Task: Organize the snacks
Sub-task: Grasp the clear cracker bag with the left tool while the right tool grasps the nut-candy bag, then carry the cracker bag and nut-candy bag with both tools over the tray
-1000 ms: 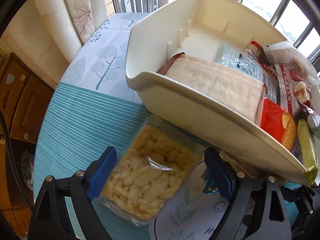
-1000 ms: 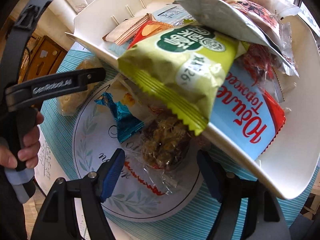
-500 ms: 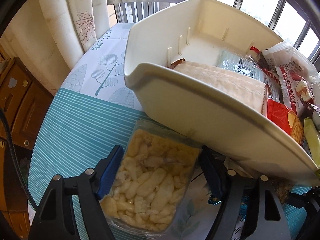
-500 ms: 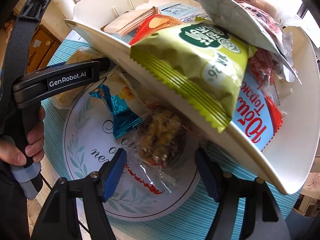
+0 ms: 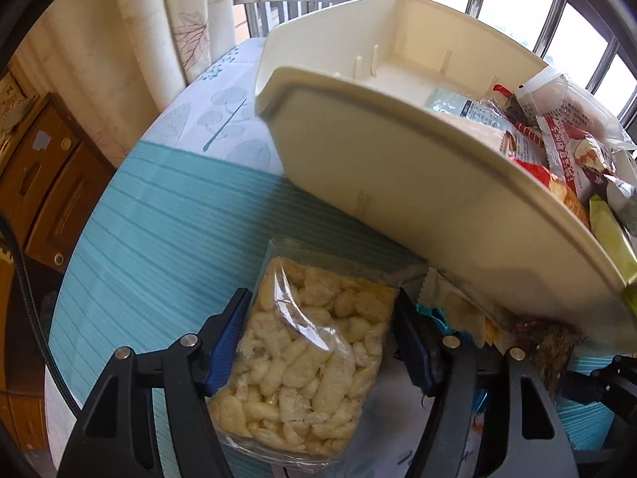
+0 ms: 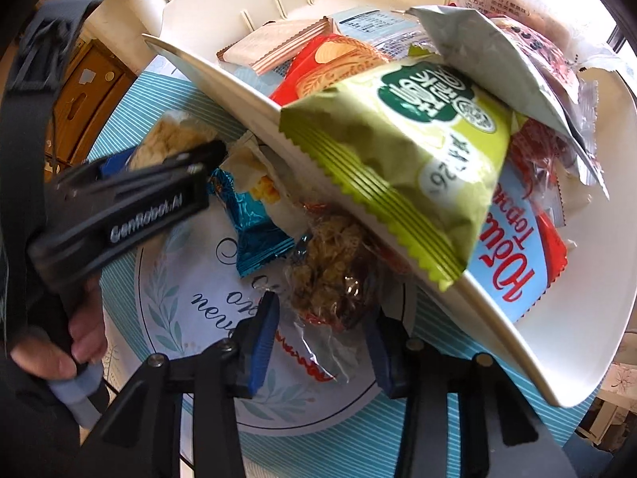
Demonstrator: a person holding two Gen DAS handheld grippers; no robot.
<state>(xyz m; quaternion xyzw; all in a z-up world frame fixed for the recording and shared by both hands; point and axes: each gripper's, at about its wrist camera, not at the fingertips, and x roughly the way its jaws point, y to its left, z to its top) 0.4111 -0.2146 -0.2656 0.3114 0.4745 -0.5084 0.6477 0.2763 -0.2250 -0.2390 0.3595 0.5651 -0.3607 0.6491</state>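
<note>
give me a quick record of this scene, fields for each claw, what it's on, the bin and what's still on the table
left claw: closed around a clear bag of pale puffed snacks
right claw: closing around a clear bag of brown granola clusters, contact unclear
bin: white bin, piled with packets, green packet hanging over its rim
still on table: blue foil packet, beside the granola bag
surface: round placemat on a teal striped cloth
</note>
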